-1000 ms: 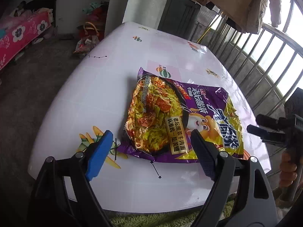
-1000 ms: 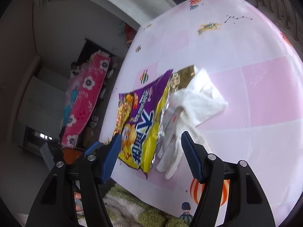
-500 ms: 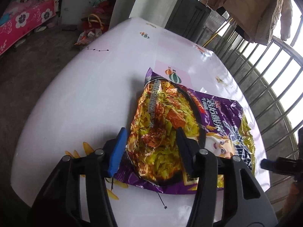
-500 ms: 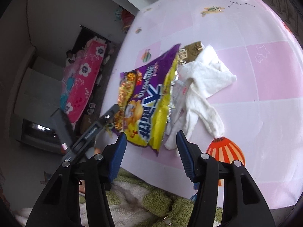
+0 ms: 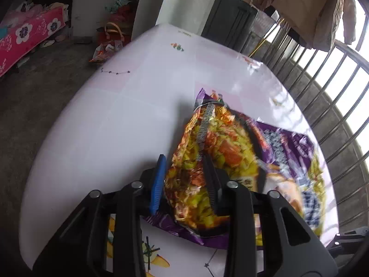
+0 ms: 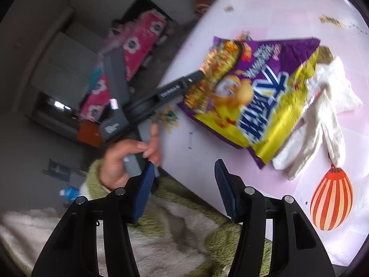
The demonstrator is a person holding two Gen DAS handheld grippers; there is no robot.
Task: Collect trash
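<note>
Wrapper [image 5: 233,161]: purple noodle packet lying on the table [image 5: 115,120], long axis running away to the right.
Left gripper [image 5: 184,180]: jaws clamped on the packet's near end.
Right gripper [image 6: 184,191]: jaws apart, off the table edge, farther away.
Glove [image 6: 322,120]: white, touching the packet's far end.

The left gripper [image 5: 184,177] reaches forward and low, its 2 fingers drawn close together on the near left edge of the noodle packet [image 5: 230,161]. The right gripper [image 6: 183,189] is near, at the right, its 2 fingers spread apart, gripping nothing.
</note>
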